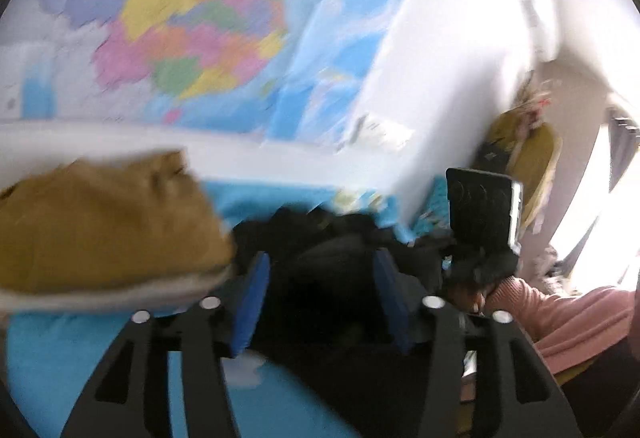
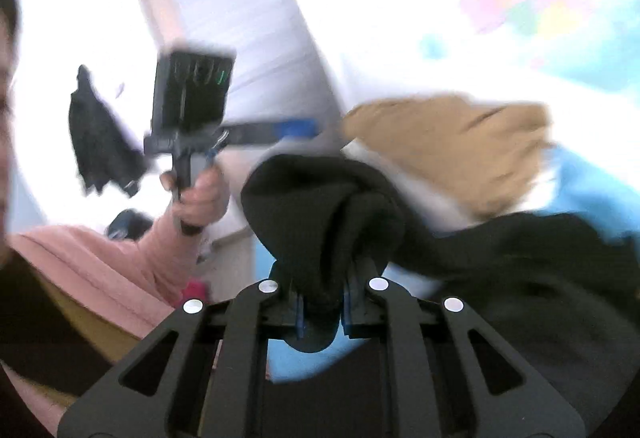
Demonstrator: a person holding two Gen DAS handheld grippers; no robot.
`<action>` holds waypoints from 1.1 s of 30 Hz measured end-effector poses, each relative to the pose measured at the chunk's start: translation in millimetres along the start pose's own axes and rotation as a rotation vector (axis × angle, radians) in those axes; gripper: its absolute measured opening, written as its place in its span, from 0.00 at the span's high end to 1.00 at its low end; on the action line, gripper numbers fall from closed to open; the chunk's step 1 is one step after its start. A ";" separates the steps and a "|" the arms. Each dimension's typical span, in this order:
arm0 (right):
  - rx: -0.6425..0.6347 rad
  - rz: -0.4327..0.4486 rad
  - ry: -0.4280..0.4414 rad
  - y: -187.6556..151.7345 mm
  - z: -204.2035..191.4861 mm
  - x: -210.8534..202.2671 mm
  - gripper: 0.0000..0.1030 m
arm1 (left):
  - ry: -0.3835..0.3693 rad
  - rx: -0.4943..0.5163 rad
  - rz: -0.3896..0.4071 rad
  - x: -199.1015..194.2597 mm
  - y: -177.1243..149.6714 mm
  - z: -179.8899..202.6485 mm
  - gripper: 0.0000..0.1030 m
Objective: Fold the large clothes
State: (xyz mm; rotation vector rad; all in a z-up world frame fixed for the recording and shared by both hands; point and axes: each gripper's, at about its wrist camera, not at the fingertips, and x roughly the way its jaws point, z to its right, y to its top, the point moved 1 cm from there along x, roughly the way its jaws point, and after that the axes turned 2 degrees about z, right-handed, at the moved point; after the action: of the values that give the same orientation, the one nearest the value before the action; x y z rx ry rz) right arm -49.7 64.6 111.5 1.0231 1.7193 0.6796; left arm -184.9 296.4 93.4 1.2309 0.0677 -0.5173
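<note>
A black garment (image 2: 320, 214) is bunched up and rises between my right gripper's (image 2: 323, 312) blue pads, which are shut on it. The rest of it trails down to the right over the blue sheet (image 2: 592, 182). In the left wrist view my left gripper (image 1: 326, 296) stands open. Its blue pads (image 1: 256, 298) are wide apart, and the black garment (image 1: 340, 238) lies beyond them, not pinched. A tan garment with a pale lining (image 1: 100, 226) lies to the left on the sheet; the right wrist view shows this tan garment (image 2: 452, 150) behind the black one. Both views are blurred.
A coloured map (image 1: 200, 18) hangs on the wall behind the bed. A hand in a pink sleeve (image 2: 120, 270) holds the other tool's handle (image 2: 184, 174). A dark cloth (image 2: 100, 142) hangs by a white door (image 2: 240, 18). A bright window (image 1: 600, 198) is at the right.
</note>
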 end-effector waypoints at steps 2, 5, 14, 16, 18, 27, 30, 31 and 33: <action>0.029 0.022 -0.136 -1.3 12.5 -38.2 0.88 | -0.022 0.003 0.038 7.6 2.6 2.4 0.27; 0.107 0.000 -0.311 -20.0 42.3 -102.4 0.88 | 0.018 -0.010 0.011 33.9 -0.2 -3.5 0.27; 0.461 -0.393 -0.669 -154.2 147.5 -138.9 0.38 | 0.167 -0.002 -0.325 169.8 -67.7 -28.1 0.27; 0.461 -0.308 -0.649 -143.6 144.9 -147.6 0.38 | 0.201 0.013 -0.383 192.7 -82.0 -30.1 0.27; 0.379 -0.243 -0.639 -121.1 132.3 -140.5 0.35 | 0.222 0.029 -0.410 204.7 -90.5 -29.6 0.27; 0.044 -0.353 -0.424 -82.9 104.6 -3.2 0.31 | 0.239 0.032 -0.435 214.0 -101.3 -39.6 0.60; 0.059 -0.437 -0.352 -87.9 114.9 30.9 0.94 | 0.258 -0.033 -0.428 206.9 -100.7 -54.4 0.73; 0.048 -0.426 -0.355 -83.5 119.6 29.3 0.96 | 0.258 -0.051 -0.428 204.8 -100.9 -57.8 0.75; 0.045 -0.376 -0.372 -70.6 123.5 22.0 0.96 | 0.270 -0.074 -0.432 199.7 -102.6 -65.2 0.76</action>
State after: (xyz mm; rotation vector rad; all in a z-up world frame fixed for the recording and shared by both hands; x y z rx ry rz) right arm 39.3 47.2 -0.3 0.7678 1.5411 0.1951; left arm -36.2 263.7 -84.0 1.2100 0.5868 -0.7111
